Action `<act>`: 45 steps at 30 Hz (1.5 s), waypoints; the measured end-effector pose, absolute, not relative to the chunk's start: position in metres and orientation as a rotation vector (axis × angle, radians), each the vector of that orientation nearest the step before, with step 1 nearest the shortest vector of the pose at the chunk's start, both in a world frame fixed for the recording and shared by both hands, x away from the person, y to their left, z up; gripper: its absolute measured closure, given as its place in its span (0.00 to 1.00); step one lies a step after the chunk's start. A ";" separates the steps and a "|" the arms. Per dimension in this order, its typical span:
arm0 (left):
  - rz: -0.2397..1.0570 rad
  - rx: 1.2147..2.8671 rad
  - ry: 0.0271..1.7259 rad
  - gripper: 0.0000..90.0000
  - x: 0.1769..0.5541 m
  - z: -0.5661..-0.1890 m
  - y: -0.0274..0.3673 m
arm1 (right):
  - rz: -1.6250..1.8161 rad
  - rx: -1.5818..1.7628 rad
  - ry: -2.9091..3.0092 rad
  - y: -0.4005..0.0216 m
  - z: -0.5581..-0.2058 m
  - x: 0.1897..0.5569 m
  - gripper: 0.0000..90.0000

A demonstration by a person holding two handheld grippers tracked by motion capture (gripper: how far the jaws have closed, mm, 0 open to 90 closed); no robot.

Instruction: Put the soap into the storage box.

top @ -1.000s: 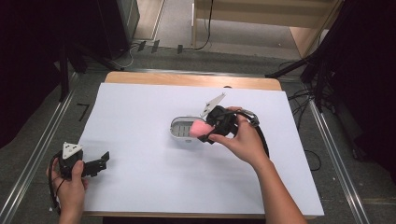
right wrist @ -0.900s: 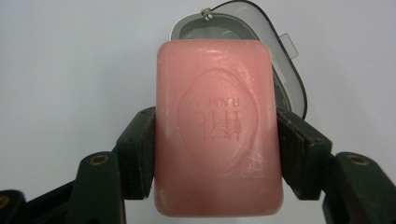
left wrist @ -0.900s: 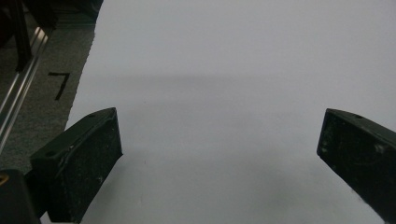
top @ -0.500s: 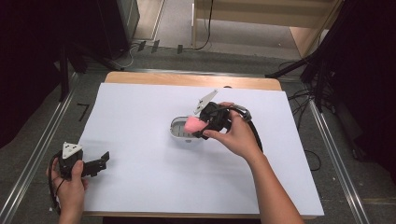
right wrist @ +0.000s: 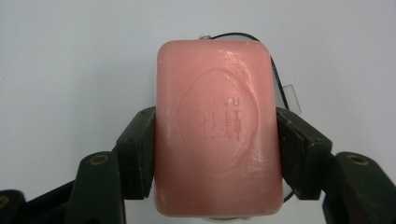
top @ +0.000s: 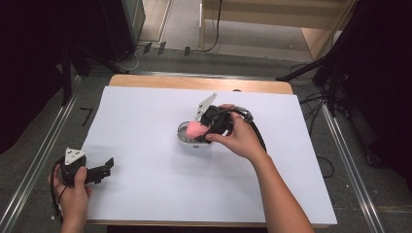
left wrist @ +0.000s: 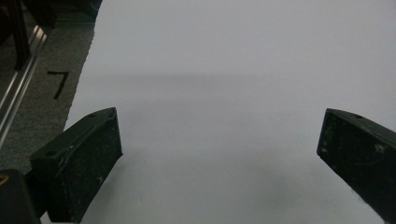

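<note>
A pink bar of soap (right wrist: 217,128) with a stamped oval emblem is clamped between the two black jaws of my right gripper (right wrist: 215,154). In the high view that right gripper (top: 206,131) holds the soap (top: 196,128) just above a small grey soap dish (top: 184,140) near the middle of the white table sheet; whether the soap touches the dish I cannot tell. My left gripper (top: 104,167) rests near the sheet's front left corner, and in its own view the left gripper (left wrist: 219,154) stands wide open over bare white sheet.
The white sheet (top: 145,107) covers a wooden table (top: 194,82). A metal rail (top: 39,160) runs along the left side on grey floor, with a black mark (left wrist: 58,84) beside the sheet's edge. Cables (top: 311,102) lie off the right edge.
The right gripper with the soap has shifted slightly left and toward the far side, staying over the dish. The left gripper has stayed still.
</note>
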State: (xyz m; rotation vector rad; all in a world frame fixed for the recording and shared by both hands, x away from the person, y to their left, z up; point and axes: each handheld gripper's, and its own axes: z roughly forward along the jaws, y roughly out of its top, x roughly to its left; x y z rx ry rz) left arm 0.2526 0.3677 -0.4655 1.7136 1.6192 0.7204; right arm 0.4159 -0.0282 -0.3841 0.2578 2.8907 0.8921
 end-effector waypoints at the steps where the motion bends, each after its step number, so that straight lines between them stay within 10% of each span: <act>1: 0.720 1.714 1.619 0.00 0.253 -0.466 0.368 | 0.888 0.259 2.900 -0.027 -0.384 0.416 0.43; 45: 0.718 1.714 1.620 0.00 0.253 -0.465 0.368 | 0.960 0.262 2.910 -0.027 -0.391 0.434 0.38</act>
